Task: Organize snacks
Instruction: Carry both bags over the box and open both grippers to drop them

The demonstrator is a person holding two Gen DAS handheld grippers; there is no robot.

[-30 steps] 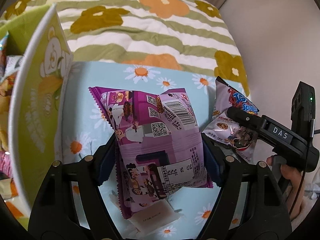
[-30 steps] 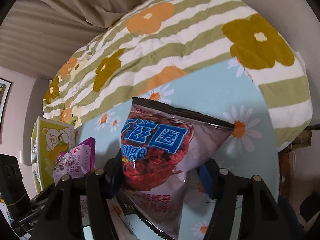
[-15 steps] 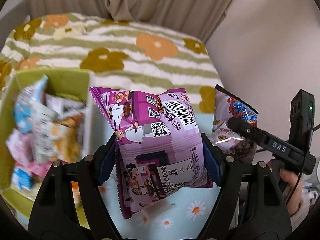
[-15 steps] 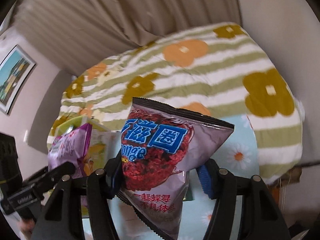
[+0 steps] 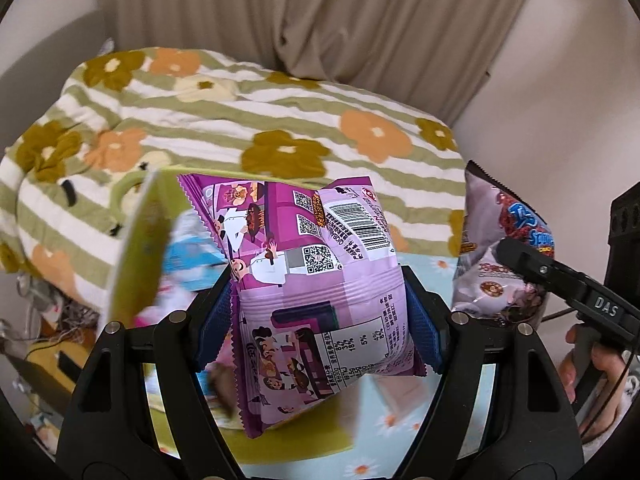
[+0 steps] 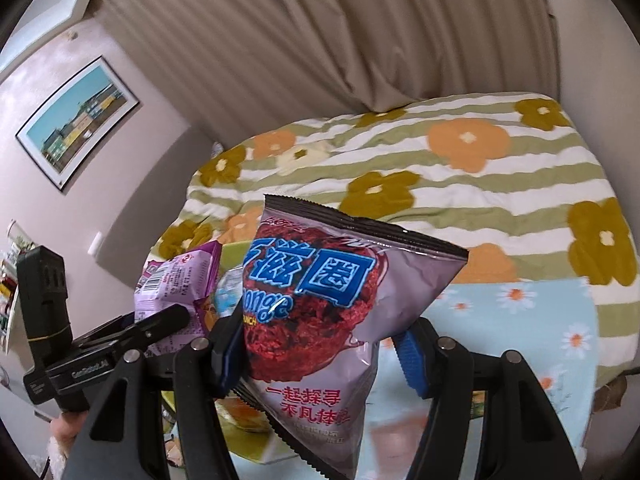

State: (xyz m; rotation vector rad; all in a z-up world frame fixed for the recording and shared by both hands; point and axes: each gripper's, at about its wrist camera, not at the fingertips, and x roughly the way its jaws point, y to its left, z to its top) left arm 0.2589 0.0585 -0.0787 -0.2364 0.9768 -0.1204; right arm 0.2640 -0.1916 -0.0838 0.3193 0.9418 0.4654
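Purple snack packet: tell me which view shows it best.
Left wrist view: the purple snack packet fills the centre, clamped in the left gripper, print readable. Right wrist view shows only its upper part at the left edge.

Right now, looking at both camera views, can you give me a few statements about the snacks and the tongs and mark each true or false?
1. The left tongs grip a purple snack packet. True.
2. The right tongs are empty. False: they hold a silver-and-red crisp bag.
3. A flowered, striped quilt lies behind both snacks. True.
4. The purple packet shows no barcode. False: a barcode is printed on it.
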